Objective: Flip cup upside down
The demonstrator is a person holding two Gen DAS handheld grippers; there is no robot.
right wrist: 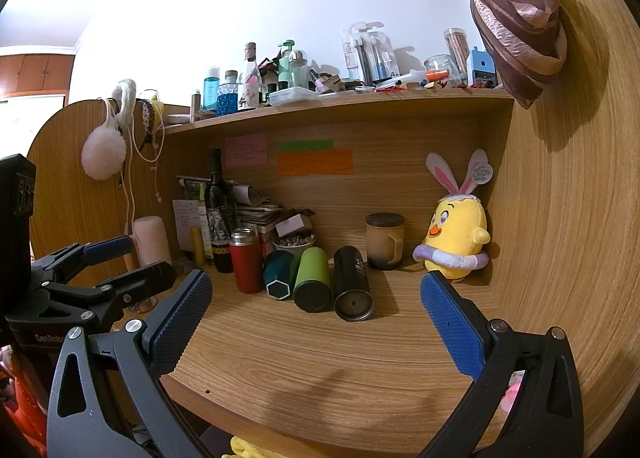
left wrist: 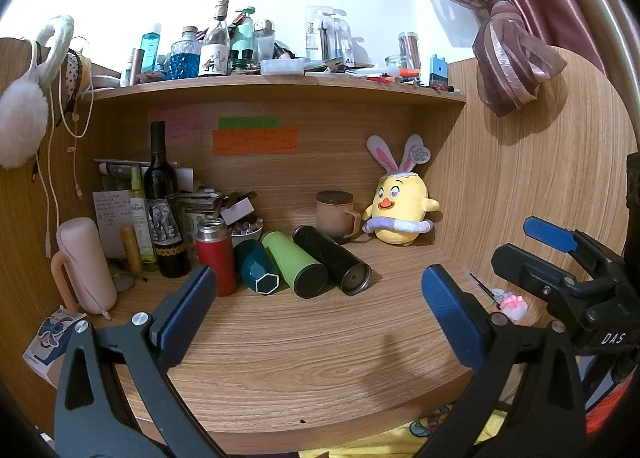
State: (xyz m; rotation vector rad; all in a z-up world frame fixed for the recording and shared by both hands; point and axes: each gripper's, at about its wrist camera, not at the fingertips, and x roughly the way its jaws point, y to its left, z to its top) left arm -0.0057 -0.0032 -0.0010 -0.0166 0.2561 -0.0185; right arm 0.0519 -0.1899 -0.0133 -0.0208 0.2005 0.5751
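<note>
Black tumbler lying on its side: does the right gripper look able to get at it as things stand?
Probably yes. The right gripper is open, with bare desk between it and the black tumbler. The green tumbler lies close against its left side, leaving little room for a finger there.

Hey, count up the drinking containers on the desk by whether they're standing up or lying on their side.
Standing: 2, the red flask and the lidded mug.
Lying: 3, the teal cup, the green tumbler and the black tumbler.
Total: 5.

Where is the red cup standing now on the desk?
In both views, the red cup stands upright left of centre, between the wine bottle and the lying teal cup.
</note>
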